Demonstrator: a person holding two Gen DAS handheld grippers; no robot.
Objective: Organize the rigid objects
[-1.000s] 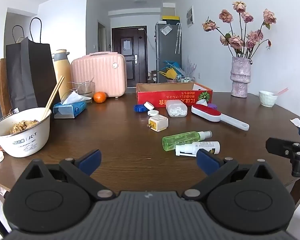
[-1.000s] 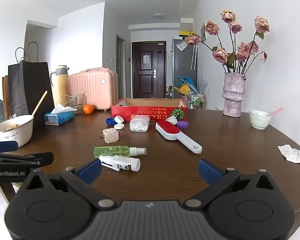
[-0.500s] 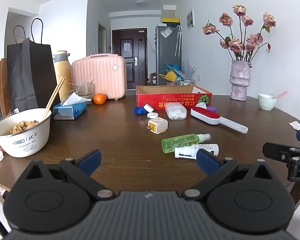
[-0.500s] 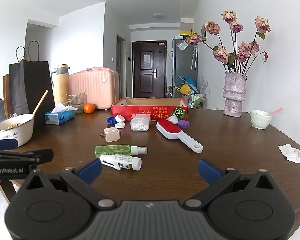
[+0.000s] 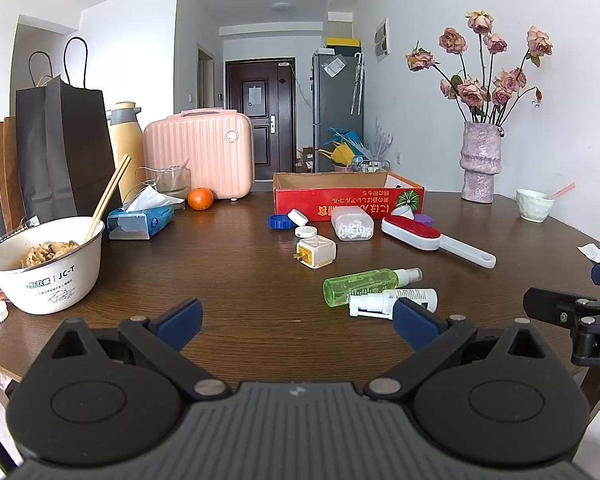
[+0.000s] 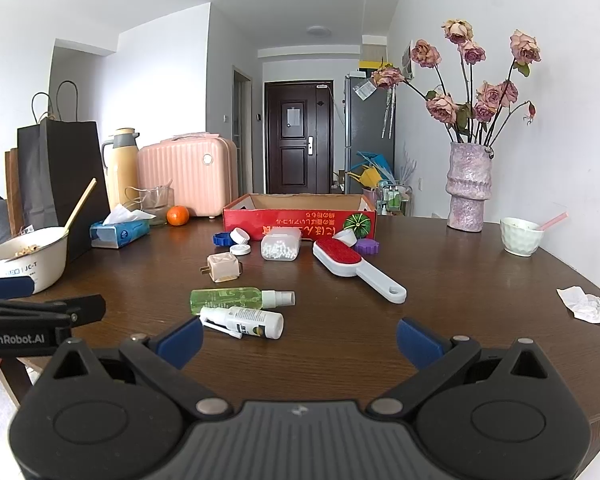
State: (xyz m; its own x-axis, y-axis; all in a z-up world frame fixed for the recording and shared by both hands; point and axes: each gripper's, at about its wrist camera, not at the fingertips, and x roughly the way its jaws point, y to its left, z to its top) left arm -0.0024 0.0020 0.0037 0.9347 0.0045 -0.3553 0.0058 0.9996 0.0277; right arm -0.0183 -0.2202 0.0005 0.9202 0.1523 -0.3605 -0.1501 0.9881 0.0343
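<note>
Loose items lie mid-table before a red cardboard box (image 5: 348, 199) (image 6: 300, 218): a green spray bottle (image 5: 370, 285) (image 6: 240, 299), a white spray bottle (image 5: 392, 300) (image 6: 244, 321), a cream plug adapter (image 5: 316, 253) (image 6: 222, 267), a clear pellet box (image 5: 352, 223) (image 6: 281, 243), a red lint brush (image 5: 432, 238) (image 6: 356, 268), and blue, white and purple caps. My left gripper (image 5: 298, 320) is open and empty at the near edge, the white bottle by its right finger. My right gripper (image 6: 300, 338) is open and empty, right of the bottles.
At the left stand a noodle bowl with chopsticks (image 5: 46, 264), tissue pack (image 5: 140, 222), orange (image 5: 200, 199), black paper bag (image 5: 62, 148), thermos and pink case (image 5: 200, 152). At the right are a flower vase (image 6: 468, 186), a small cup (image 6: 521, 236) and crumpled paper (image 6: 588, 306).
Both grippers have edged slightly forward toward the items; the bottles sit a little closer in view. Jaws stay open. Nothing on the table has moved.
</note>
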